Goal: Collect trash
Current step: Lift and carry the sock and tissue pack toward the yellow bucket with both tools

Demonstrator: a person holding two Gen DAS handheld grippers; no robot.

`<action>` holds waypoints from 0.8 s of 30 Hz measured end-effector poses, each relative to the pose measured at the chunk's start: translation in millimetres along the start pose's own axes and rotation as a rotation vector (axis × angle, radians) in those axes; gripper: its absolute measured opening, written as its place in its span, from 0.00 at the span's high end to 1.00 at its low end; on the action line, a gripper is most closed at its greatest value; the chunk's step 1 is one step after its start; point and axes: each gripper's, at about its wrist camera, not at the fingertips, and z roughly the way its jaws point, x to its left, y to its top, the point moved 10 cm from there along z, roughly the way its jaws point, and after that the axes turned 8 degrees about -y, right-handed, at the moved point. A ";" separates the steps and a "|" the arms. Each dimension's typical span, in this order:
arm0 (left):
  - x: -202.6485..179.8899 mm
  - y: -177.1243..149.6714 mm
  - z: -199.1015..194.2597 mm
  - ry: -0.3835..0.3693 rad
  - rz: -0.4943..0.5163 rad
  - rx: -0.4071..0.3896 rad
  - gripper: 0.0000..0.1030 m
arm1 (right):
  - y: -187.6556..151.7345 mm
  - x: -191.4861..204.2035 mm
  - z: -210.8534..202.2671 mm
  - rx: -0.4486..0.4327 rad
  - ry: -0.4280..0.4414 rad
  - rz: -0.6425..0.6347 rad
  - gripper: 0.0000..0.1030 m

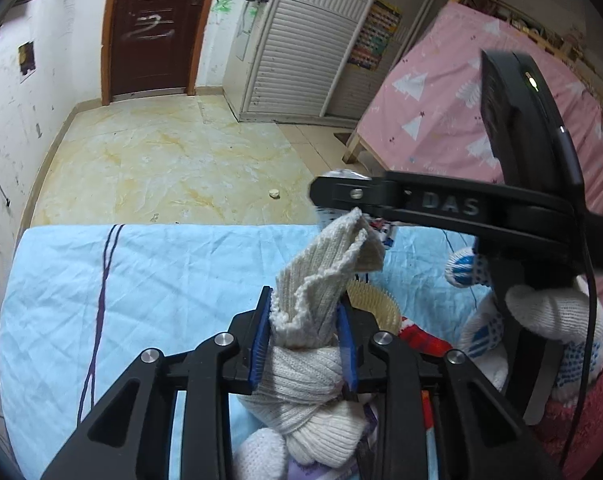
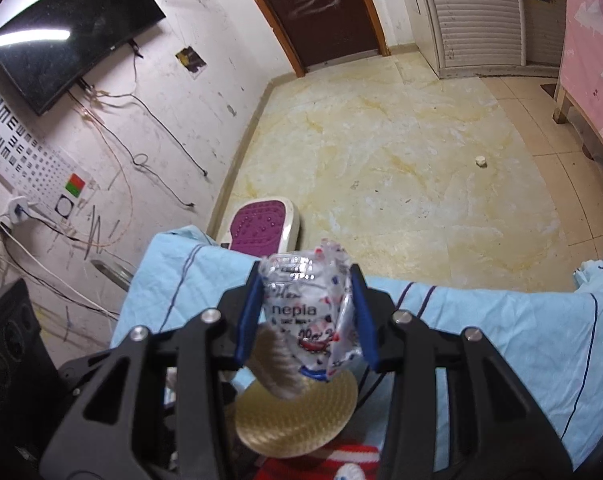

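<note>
My left gripper (image 1: 303,300) is shut on a cream knitted sock (image 1: 325,264), knotted lower down, its loose end sticking up past the blue pads. In the right wrist view my right gripper (image 2: 305,280) is shut on a crumpled clear plastic wrapper (image 2: 309,308) printed "nepia". Both are held over a light blue bedsheet (image 1: 141,280). The right gripper (image 1: 329,192) also crosses the left wrist view side-on, held by a gloved hand (image 1: 549,312); a bit of the wrapper (image 1: 383,230) shows under it. A white scrap (image 2: 481,161) lies on the floor.
Under the grippers lie a round gold bristled disc (image 2: 297,416) and a red knitted item (image 2: 321,460). A purple-topped footstool-like object (image 2: 261,224) stands at the bed's end. A pink-covered bed (image 1: 461,112) is to the right, a wall TV (image 2: 61,36) and cables to the left.
</note>
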 end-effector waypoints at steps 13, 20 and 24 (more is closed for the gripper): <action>23.3 -13.5 -52.0 -0.004 -0.086 -0.133 0.80 | -14.9 -11.4 -30.3 -0.048 0.073 0.102 0.61; 16.1 -11.6 -72.8 0.020 -0.073 -0.182 0.80 | -21.9 -11.6 -50.8 -0.082 0.083 0.109 0.61; 12.9 -10.6 -83.3 0.053 -0.057 -0.212 0.85 | -27.0 -12.2 -62.5 -0.103 0.082 0.104 0.61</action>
